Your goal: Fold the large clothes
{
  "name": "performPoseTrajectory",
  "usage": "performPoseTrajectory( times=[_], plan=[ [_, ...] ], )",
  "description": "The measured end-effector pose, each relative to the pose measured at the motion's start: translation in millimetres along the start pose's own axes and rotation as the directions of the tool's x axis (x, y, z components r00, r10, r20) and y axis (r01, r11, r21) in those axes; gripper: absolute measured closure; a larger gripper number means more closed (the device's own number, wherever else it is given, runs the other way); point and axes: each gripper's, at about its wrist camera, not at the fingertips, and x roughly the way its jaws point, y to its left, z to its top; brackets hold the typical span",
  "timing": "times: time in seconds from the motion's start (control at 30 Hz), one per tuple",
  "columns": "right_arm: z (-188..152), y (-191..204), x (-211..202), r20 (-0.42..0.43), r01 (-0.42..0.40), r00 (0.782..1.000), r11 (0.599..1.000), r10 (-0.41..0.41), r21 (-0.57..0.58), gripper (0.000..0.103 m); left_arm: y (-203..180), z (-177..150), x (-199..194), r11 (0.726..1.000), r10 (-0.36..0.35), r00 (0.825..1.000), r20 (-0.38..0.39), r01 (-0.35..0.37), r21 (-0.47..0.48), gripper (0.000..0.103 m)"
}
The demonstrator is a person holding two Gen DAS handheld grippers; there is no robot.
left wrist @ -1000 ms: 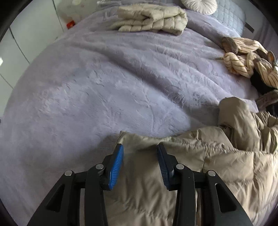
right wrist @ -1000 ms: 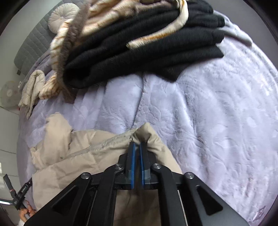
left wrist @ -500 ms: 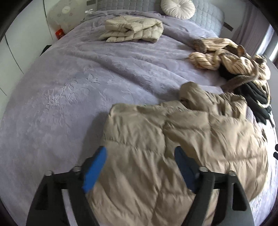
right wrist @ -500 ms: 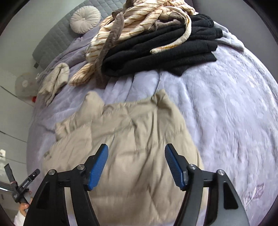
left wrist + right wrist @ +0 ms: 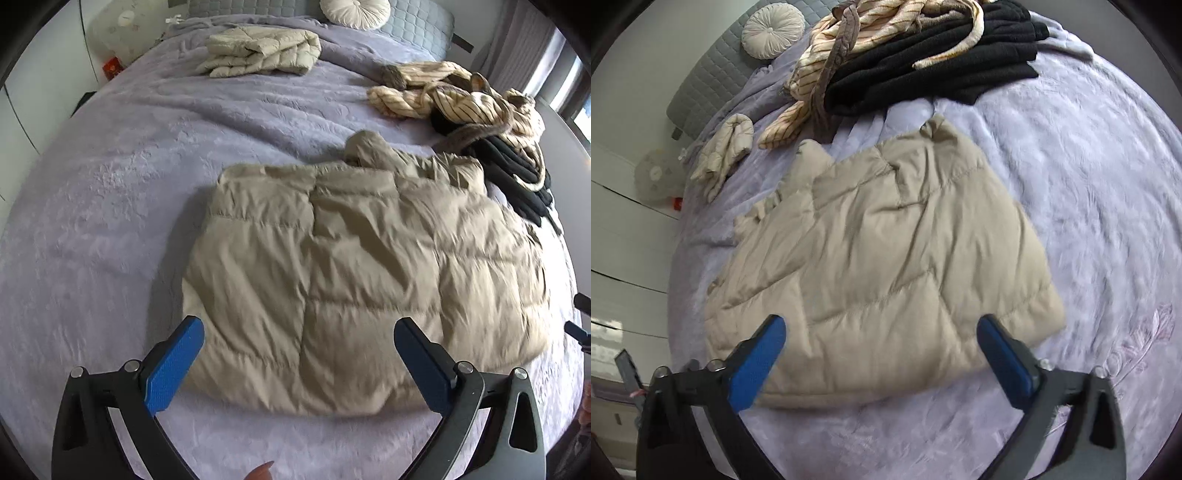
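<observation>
- Lying spread out on the bed (image 5: 110,206), the beige puffer jacket (image 5: 354,280) takes up the middle of both wrist views, quilted panels up and creased.
- One sleeve or hood end (image 5: 365,147) bunches up at the jacket's far edge, pointing toward the head of the bed.
- The left tool (image 5: 299,350) hangs above the jacket's near hem with its blue pads (image 5: 173,365) spread wide and nothing between them; neither pad touches the fabric.
- The right tool (image 5: 881,347) is likewise spread wide above the near edge of the jacket (image 5: 882,258), blue pads (image 5: 757,362) apart and holding nothing.
- A second pale puffer garment (image 5: 258,51) sits folded into a compact bundle near the head of the bed, well apart from the spread jacket.
- A cream striped garment (image 5: 454,99) lies crumpled on the far right side of the bed in the left view, partly draped over a stack of black clothing (image 5: 517,173).
- In the right wrist view the black clothing (image 5: 938,70) lies just beyond the jacket's far corner, with the striped garment (image 5: 849,40) tangled over its left part.
- A round white cushion (image 5: 354,11) leans against the grey quilted headboard (image 5: 417,18).
- The bed wears a lilac plush cover with an embossed floral pattern, rumpled into ridges between the jacket and the clothes pile.
- A fingertip (image 5: 260,472) shows at the bottom edge of the left view, between the tool's black arms.
- White cupboard fronts (image 5: 617,236) run along the left side of the bed.
</observation>
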Motion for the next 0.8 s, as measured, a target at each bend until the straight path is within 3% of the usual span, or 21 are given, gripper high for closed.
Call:
performPoseTrajectory(
  times=[0.3, 0.53, 0.7, 0.8],
  plan=[
    [-41, 12, 1, -0.049, -0.057, 0.997, 0.998, 0.059, 0.037, 0.000, 18, -28, 0, 0.998, 0.004, 0.998, -0.061, -0.007, -0.057, 0.000],
    [-81, 15, 22, -0.116, -0.102, 0.987, 0.989, 0.114, 0.107, 0.000, 34, -48, 9, 0.995, -0.066, 0.990, -0.123, 0.056, -0.087, 0.000],
    [-108, 18, 56, -0.237, -0.150, 0.952, 0.970, 0.193, 0.189, 0.000, 40, -61, 18, 0.990, -0.089, 0.985, -0.148, 0.071, -0.121, 0.000],
    [-120, 23, 70, -0.259, -0.169, 0.940, 0.962, 0.223, 0.216, 0.000, 44, -65, 23, 0.988, -0.101, 0.983, -0.154, 0.080, -0.134, 0.000]
  ],
)
